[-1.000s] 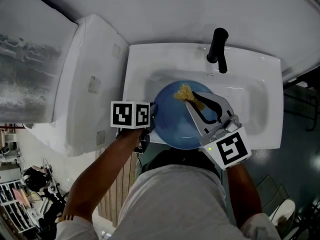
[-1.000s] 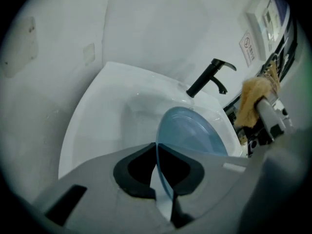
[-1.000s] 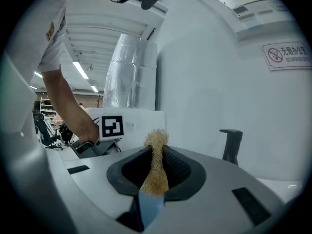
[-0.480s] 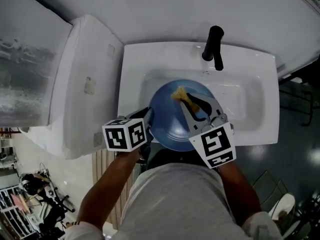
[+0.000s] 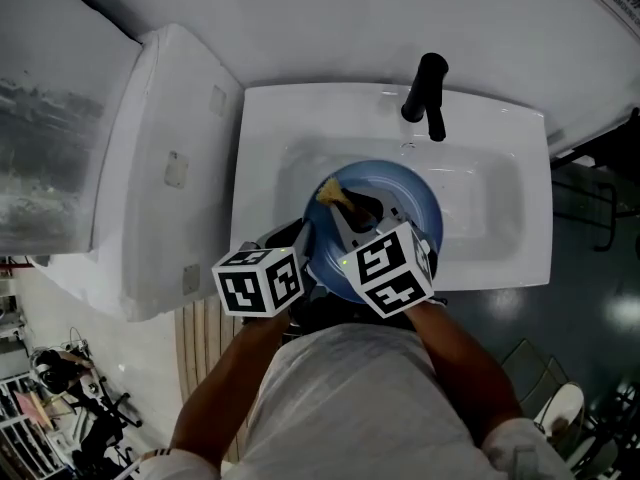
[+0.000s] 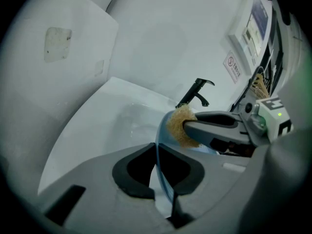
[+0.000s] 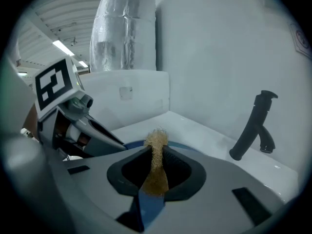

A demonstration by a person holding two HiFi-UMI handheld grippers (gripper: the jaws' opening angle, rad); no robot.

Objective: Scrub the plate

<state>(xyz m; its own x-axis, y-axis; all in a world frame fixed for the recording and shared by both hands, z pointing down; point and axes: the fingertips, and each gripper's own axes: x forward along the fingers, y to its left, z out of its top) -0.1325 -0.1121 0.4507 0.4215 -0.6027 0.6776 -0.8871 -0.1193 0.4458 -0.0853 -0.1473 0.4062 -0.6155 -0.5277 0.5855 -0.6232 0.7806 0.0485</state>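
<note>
Since the earlier frame we see the scrub pad (image 5: 331, 192) slid from the far rim of the blue plate (image 5: 410, 198) to its left side, within the sink (image 5: 495, 133). Only the gripper views show the clamps: left gripper (image 6: 157, 152) closed on the plate's rim, right gripper (image 7: 156, 152) pinching the pad.
</note>
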